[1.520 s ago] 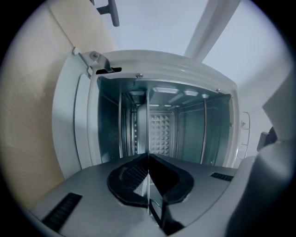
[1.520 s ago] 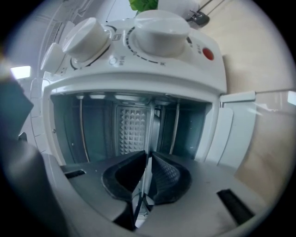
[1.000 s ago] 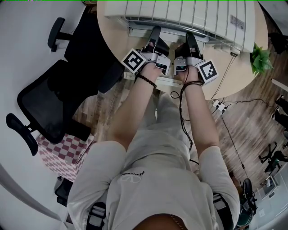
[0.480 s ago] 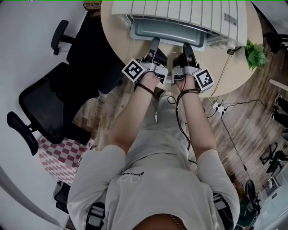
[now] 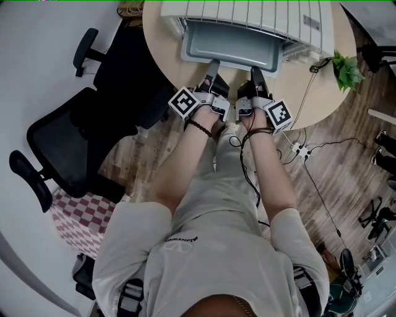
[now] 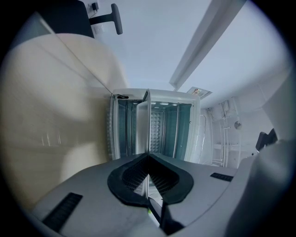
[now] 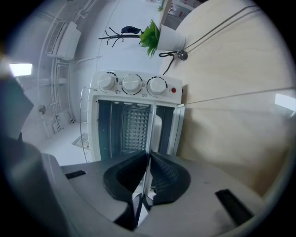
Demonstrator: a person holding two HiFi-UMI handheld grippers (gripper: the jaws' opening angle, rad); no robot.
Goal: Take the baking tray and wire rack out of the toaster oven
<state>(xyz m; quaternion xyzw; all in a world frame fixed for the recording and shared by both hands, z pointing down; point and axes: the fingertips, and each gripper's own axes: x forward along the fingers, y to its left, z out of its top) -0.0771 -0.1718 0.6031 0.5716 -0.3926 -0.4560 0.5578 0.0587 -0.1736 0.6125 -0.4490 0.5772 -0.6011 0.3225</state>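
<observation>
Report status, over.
Both shut on baking tray near rim: left gripper, right gripper. Tray partly out of toaster oven. Nothing in the way.

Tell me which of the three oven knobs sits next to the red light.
The end knob, directly beside the red light in the right gripper view; the middle knob and far knob sit farther off.

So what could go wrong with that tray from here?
The left gripper and right gripper pinch only the near rim of the tray. When its far end leaves the oven, nothing else will hold it up, so it may sag and slip from the pads. An uneven pull by the two grippers could also skew the tray and jam it in the oven's opening.
</observation>
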